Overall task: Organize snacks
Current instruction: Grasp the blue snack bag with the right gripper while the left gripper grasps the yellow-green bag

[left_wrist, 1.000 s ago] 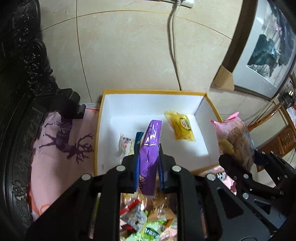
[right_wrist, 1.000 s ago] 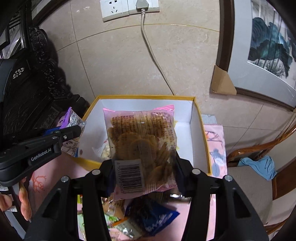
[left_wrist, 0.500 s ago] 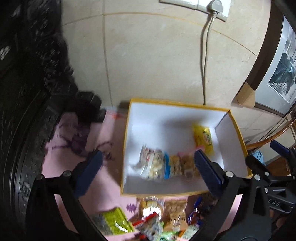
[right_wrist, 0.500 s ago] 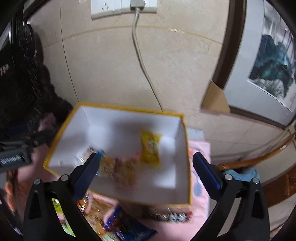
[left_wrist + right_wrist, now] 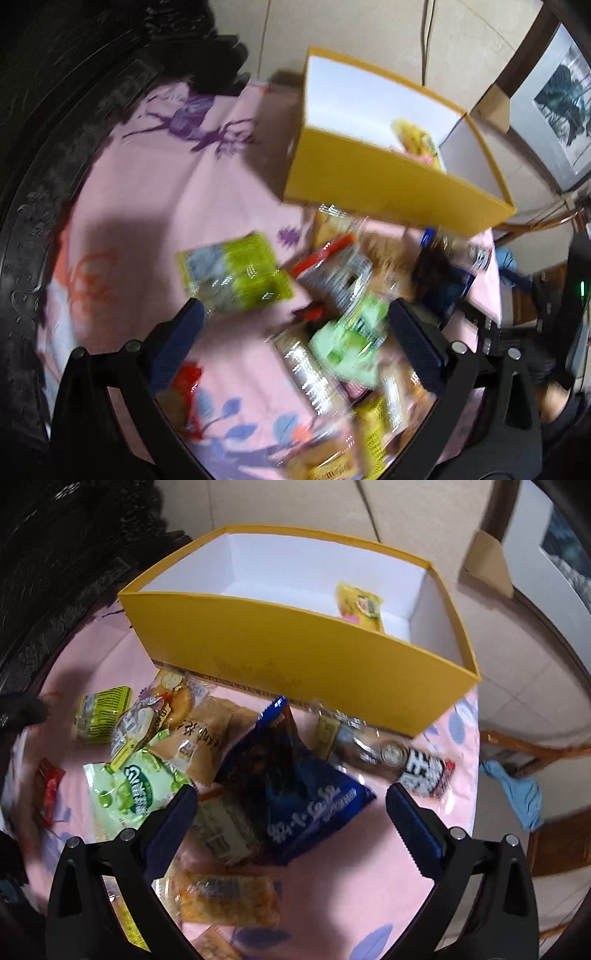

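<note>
A yellow box (image 5: 303, 653) with white inside stands at the far side of a pink cloth; a yellow snack packet (image 5: 360, 605) shows inside it. Loose snacks lie in front of the box. My right gripper (image 5: 291, 812) hangs open above a dark blue packet (image 5: 295, 786), with a light green packet (image 5: 129, 786) to its left. In the blurred left wrist view the box (image 5: 388, 184) is at the upper right. My left gripper (image 5: 295, 332) is open over a light green packet (image 5: 351, 339), and a lime-green packet (image 5: 236, 273) lies just beyond its left finger. Nothing is gripped.
A dark carved wooden frame (image 5: 44, 147) runs along the left. A tiled wall (image 5: 288, 502) rises behind the box, with a framed picture (image 5: 561, 99) at the right. A wooden chair with a blue cloth (image 5: 517, 794) stands right of the table. The other gripper (image 5: 554, 314) shows at right.
A second ago the left gripper held a purple packet and the right a pink cookie bag over the box. Both opened, let them go, then drew back and down over the loose snacks.
</note>
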Demonstrator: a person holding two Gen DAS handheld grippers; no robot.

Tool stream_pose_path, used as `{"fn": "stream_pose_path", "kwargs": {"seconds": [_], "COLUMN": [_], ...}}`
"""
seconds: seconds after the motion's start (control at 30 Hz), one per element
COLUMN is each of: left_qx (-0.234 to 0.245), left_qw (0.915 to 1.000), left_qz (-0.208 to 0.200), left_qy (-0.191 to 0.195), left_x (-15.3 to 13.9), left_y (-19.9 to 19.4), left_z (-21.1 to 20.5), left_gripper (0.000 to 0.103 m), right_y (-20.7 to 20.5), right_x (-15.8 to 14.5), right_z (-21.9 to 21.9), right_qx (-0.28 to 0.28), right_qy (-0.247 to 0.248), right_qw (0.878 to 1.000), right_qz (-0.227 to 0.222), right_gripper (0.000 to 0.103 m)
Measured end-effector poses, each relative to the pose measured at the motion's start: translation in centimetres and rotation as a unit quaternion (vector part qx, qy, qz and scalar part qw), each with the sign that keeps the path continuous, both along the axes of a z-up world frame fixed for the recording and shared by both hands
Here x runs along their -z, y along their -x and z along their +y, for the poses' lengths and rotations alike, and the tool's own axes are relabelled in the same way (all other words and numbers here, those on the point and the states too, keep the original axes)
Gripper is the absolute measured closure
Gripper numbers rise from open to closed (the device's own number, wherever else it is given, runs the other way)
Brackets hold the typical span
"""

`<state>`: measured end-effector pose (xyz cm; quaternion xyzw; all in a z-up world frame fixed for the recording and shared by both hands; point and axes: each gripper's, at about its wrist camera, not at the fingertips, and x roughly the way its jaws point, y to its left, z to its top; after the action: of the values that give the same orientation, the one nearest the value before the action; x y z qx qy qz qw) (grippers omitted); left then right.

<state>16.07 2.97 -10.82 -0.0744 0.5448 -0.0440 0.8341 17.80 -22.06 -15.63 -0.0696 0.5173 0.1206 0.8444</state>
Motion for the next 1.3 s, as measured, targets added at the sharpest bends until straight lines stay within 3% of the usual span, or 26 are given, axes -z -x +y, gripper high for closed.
{"fn": "stream_pose_path", "kwargs": {"seconds": [0.1,0.27,0.43,0.57,0.67,0.77,0.9,1.03,1.07,1.2,1.3], "left_qx": [-0.006,-0.034,-0.051,-0.046,0.011,0.085,0.149,0.189,0.192,0.183,0.183], "left_qw": [0.9996,0.9985,0.9974,0.9982,0.997,0.9859,0.974,0.9572,0.9562,0.9694,0.9721], "left_qz": [0.0,0.01,0.027,0.023,0.008,0.015,0.055,0.061,0.066,0.073,0.058], "left_qy": [-0.026,-0.042,-0.045,-0.03,-0.076,-0.143,-0.161,-0.21,-0.211,-0.146,-0.134], "left_x": [0.0,0.2,1.1,2.4,4.1,6.7,9.2,10.4,10.9,11.3,11.4], "left_y": [1.4,2.9,3.3,1.8,-0.7,-3.2,-4.7,-4.7,-5.0,-7.1,-7.2], "left_z": [1.6,4.7,6.2,5.4,3.1,1.1,-0.1,-0.8,-0.6,1.0,1.2], "left_gripper": [0.002,0.002,0.002,0.002,0.002,0.002,0.002,0.002,0.002,0.002,0.003], "right_y": [-1.4,-2.9,-2.9,-1.2,1.3,3.3,4.8,5.0,5.0,4.2,4.2], "right_x": [1.1,4.5,6.8,6.8,6.7,6.6,6.6,6.7,6.8,6.8,7.0], "right_z": [0.7,1.4,-0.1,-0.3,-0.3,-0.8,-1.5,-2.1,-2.1,-1.7,-1.6], "right_qx": [-0.012,-0.027,0.026,0.039,0.043,0.049,0.059,0.069,0.07,0.074,0.075], "right_qy": [0.017,0.011,-0.046,-0.055,-0.053,-0.058,-0.069,-0.07,-0.068,-0.06,-0.063], "right_qw": [1.0,0.999,0.997,0.995,0.995,0.993,0.991,0.99,0.99,0.99,0.99], "right_qz": [0.0,0.045,0.064,0.072,0.076,0.087,0.095,0.098,0.099,0.102,0.102], "right_gripper": [0.002,0.017,0.021,0.026,0.028,0.027,0.026,0.024,0.023,0.021,0.019]}}
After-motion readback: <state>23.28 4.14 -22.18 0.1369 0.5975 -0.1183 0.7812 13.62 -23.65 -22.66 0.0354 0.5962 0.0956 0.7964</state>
